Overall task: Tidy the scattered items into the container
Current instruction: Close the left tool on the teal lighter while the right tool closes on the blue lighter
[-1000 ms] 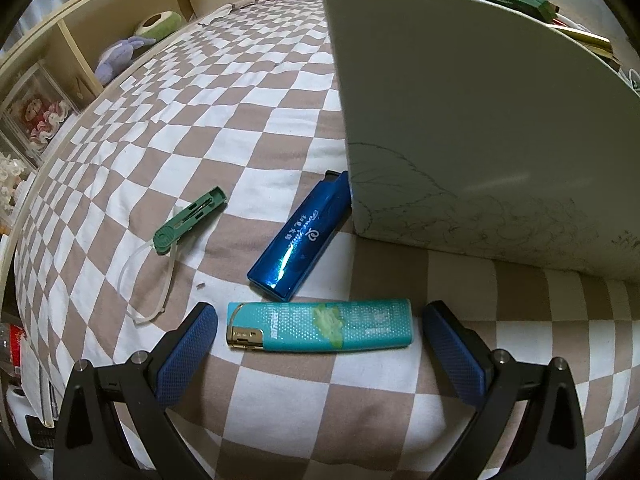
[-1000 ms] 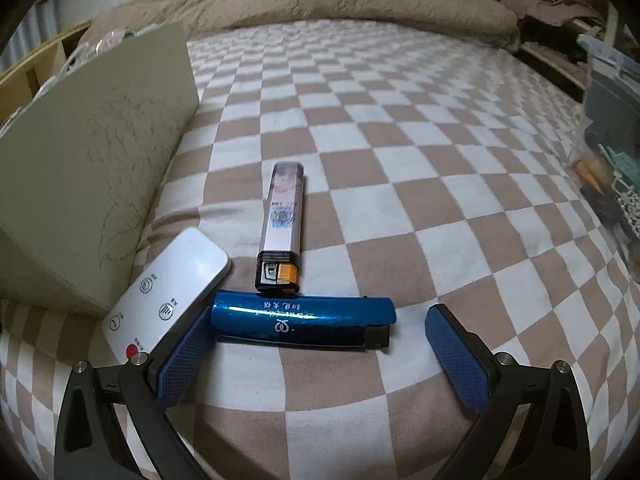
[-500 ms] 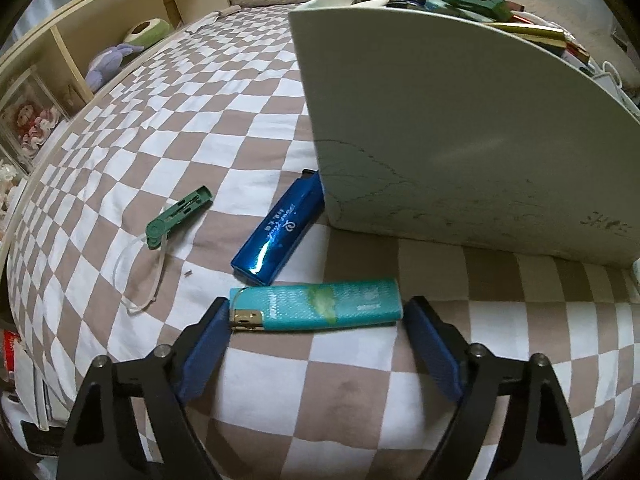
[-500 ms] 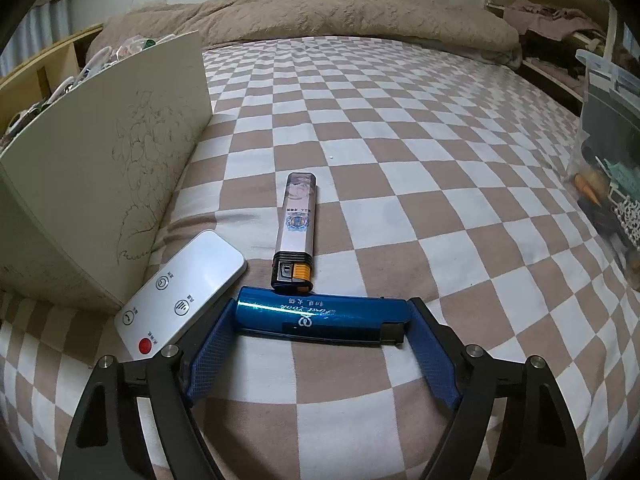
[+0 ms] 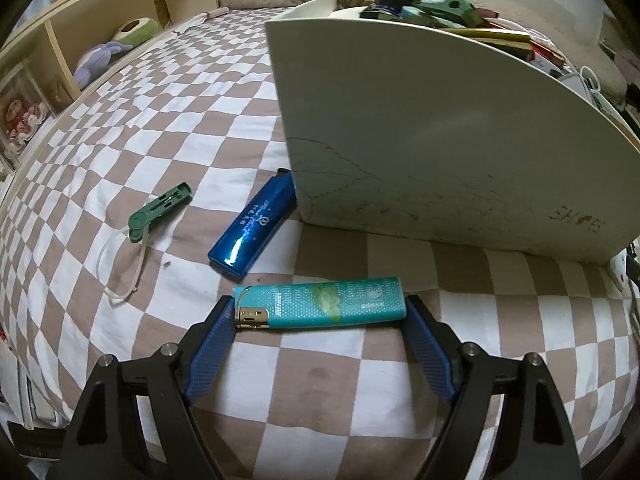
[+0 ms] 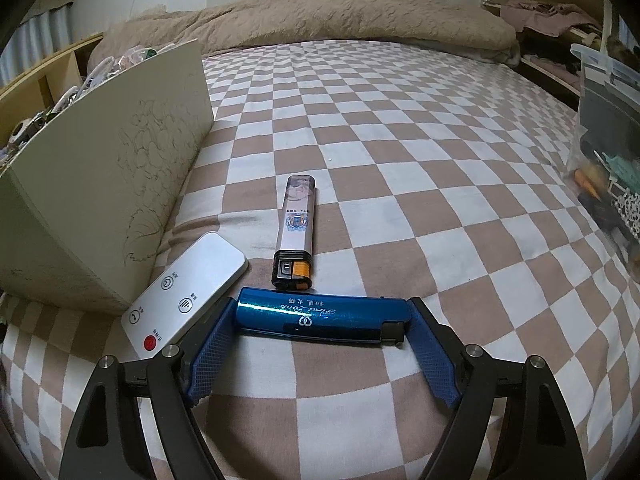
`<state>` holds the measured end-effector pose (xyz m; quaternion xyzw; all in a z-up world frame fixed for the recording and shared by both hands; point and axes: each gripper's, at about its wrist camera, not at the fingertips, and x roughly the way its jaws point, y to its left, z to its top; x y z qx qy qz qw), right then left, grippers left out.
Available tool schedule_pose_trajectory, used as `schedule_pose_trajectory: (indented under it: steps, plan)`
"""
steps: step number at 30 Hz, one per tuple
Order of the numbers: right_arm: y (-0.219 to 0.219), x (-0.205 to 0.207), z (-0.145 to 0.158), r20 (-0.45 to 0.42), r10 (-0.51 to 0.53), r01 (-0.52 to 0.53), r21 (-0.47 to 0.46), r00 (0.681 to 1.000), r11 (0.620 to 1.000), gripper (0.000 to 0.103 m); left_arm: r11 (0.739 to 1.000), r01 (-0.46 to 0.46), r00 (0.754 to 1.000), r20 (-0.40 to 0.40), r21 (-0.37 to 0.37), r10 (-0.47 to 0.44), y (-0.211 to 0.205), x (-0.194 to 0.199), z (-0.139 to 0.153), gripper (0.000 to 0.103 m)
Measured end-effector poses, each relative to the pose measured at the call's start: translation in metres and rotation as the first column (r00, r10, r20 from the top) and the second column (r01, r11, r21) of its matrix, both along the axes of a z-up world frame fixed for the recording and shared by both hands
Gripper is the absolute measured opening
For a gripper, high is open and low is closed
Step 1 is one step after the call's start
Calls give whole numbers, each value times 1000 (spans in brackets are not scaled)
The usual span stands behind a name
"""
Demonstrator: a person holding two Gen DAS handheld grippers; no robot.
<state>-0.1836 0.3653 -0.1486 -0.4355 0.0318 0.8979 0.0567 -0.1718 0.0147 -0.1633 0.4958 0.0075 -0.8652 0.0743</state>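
Both pairs of jaws had narrowed since earlier, left gripper (image 5: 320, 314) clamped endwise on teal lighter (image 5: 320, 309), right gripper (image 6: 322, 318) clamped on blue lighter (image 6: 320, 315), both on checkered bed (image 6: 400, 184), white container (image 5: 440, 140) just beside.

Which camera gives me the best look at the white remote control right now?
The right wrist view. The white remote lies flat on the checked bedspread, beside the cream container, its round buttons and red button plain to read. Its near corner is hidden behind the right gripper's left finger. The left wrist view does not show the remote.
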Motion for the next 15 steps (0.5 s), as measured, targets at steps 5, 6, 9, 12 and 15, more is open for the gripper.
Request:
schedule_pose_trajectory:
  steps: [5,6,9,12,15]
  plan:
    - [-1,7,2,-7,4,-4,-14,1000,1000,84,1000,1,1000,3,19,-1,0,-2,-2,92]
    - [-2,8,2,-7,5,-5,-14,1000,1000,84,1000,6,1000,8,30,-7,0,-3,-2,95]
    - [-4,10,2,-6,6,-6,-16,1000,1000,84,999,9,1000,16,31,-9,2,-6,-3,98]
    - [-3,10,3,-6,2,-2,-16,1000,1000,84,999,-5,1000,21,46,4,1,-10,-4,100]
    - [-5,13,3,-6,-5,5,-19,1000,1000,84,996,-22,1000,23,82,20,-3,-15,-4,102]
